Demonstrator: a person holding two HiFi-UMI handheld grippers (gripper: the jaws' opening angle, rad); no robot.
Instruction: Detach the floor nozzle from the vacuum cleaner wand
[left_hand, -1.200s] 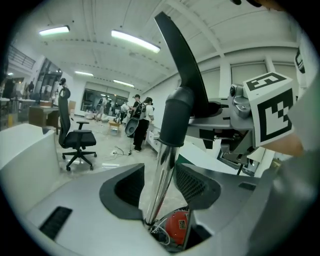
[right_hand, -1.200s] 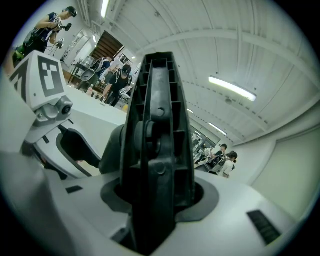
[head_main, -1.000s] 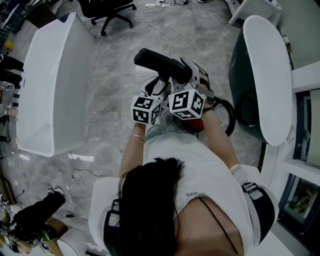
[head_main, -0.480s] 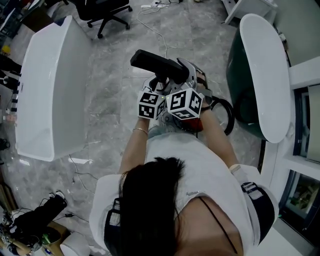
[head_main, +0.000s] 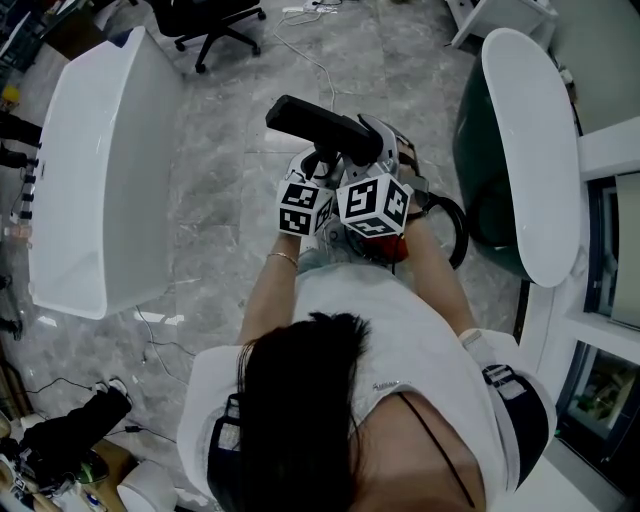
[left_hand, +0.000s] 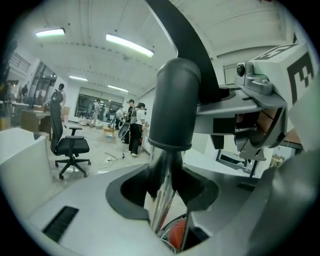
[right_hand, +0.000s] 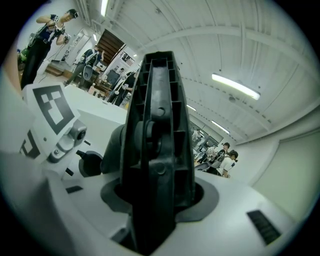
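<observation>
1. My left gripper (left_hand: 167, 187) is clenched on the wand (left_hand: 161, 212); its jaws have just been closing, and the bright metal tube stands between the dark pads, which look to press it from both sides.
2. My right gripper (right_hand: 155, 200) is grasping the floor nozzle (right_hand: 157, 145); ribbed black plastic fills the gap between its jaws and stands upright in the right gripper view.
3. In the head view the floor nozzle (head_main: 322, 126) is held up off the grey floor (head_main: 230, 200), just beyond both grippers and up-picture from them; its long axis runs from upper left to lower right, across the line the grippers point along.
4. I judge that the wand's own axis runs away from me toward the nozzle, through a dark collar (left_hand: 175, 105) just past the left jaws; the parting has to follow that line, and the two pieces look joined as yet.
5. The grippers sit side by side, their cubes almost touching; the right one is nearer the nozzle, being on it, and the left sits one step back on the tube; I would brace with the left and draw the nozzle off with the right; I can make out no latch from here.
6. Writing: only the black-and-white squares on the left cube (head_main: 303, 209) and the right cube (head_main: 373, 205); no brand or label is readable on nozzle or wand.
</observation>
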